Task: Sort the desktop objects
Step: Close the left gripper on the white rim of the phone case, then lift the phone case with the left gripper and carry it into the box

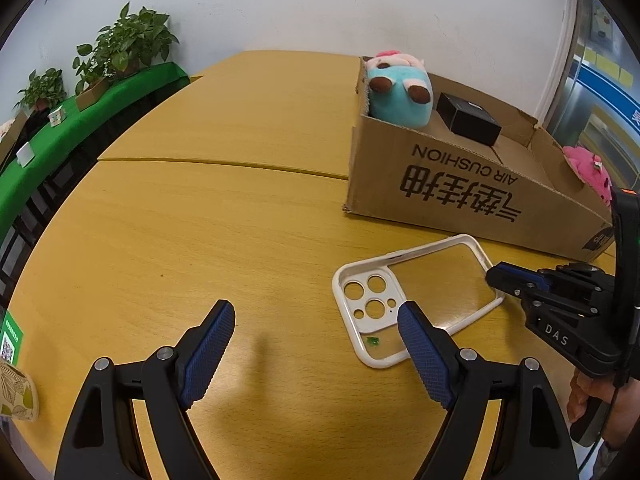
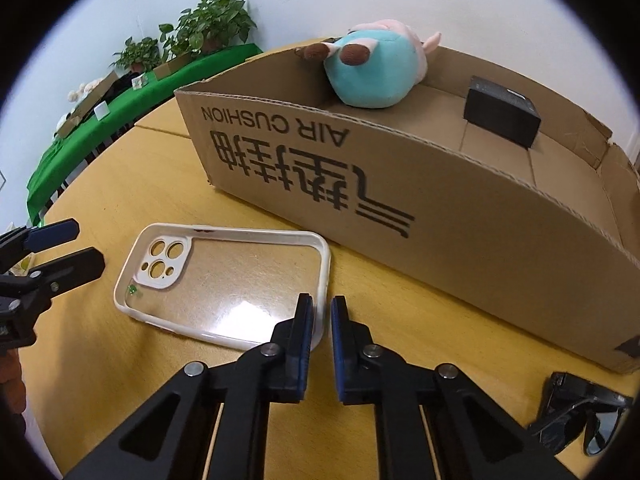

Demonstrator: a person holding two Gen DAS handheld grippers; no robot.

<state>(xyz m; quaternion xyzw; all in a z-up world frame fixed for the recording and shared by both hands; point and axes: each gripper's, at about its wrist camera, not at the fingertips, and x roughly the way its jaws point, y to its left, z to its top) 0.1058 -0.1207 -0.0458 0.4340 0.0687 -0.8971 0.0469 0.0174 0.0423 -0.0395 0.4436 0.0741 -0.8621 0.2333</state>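
— Wood-grain yellow surface (image 1: 168, 216), and what lies on it?

— A clear phone case (image 2: 224, 284) with a white rim, flat, camera cutouts toward the left. It sits just near of the cardboard box (image 2: 400, 184) printed "AIR CUSHION", close to its long wall but apart from it.

— The right gripper (image 2: 322, 312)?

— Its jaws straddle the case's right rim, one finger inside the frame, one outside, nearly pressed together. Whether the pads actually squeeze the rim, I cannot tell.

— And the left gripper (image 1: 316, 324)?

— Spread wide, holding nothing, above the surface; its right finger (image 1: 420, 344) overlaps the case's near-left end in the left wrist view.

— Inside the box?

— A teal and pink plush toy (image 2: 372, 68) at the far left corner, a small black box (image 2: 502, 110) further right along the far wall. Outside its right end, a pink plush (image 1: 588, 172) shows in the left wrist view.

— Anything else?

— Black sunglasses (image 2: 580, 412) on the surface at the near right. Potted plants (image 1: 124, 44) on a green-covered table (image 1: 80, 120) at the far left.
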